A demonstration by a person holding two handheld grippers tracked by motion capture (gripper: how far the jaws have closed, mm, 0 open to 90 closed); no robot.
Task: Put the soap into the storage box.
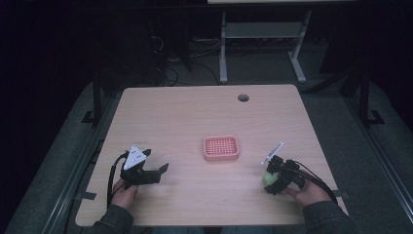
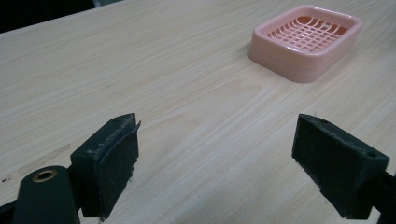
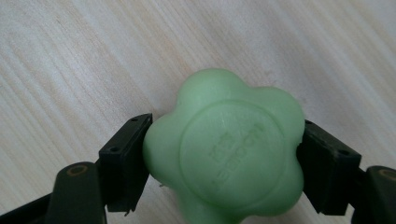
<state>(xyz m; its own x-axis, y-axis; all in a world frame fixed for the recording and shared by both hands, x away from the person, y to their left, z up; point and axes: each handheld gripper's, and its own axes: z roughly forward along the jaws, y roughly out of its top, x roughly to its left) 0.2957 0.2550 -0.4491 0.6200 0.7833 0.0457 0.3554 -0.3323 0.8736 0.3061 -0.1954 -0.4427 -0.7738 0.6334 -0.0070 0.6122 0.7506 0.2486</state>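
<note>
Clamped between the jaws of the right gripper (image 3: pixel 224 154): green flower-shaped soap (image 3: pixel 224 149), grasp step done. Transfer to the pink soap dish (image 1: pixel 221 148) is judged next. Left gripper (image 2: pixel 229 163) is held wide, empty.

Left gripper (image 1: pixel 157 171): black body, two blocky black jaws faced with dark pads (image 2: pixel 122 154), a brass-ringed hole (image 2: pixel 45 175) at one jaw's base; grey three-cornered plate (image 1: pixel 136 157) with small dark marks on top; black cable (image 1: pixel 115 168) looping at its side. Right gripper (image 1: pixel 269 179): black, small screw holes (image 3: pixel 113 150) in the jaw blocks, thin grey plate (image 1: pixel 272 153) seen edge-on, black cables (image 1: pixel 316 179) trailing. Sleeves (image 1: pixel 116 219): dark grey-green, at both wrists.
</note>
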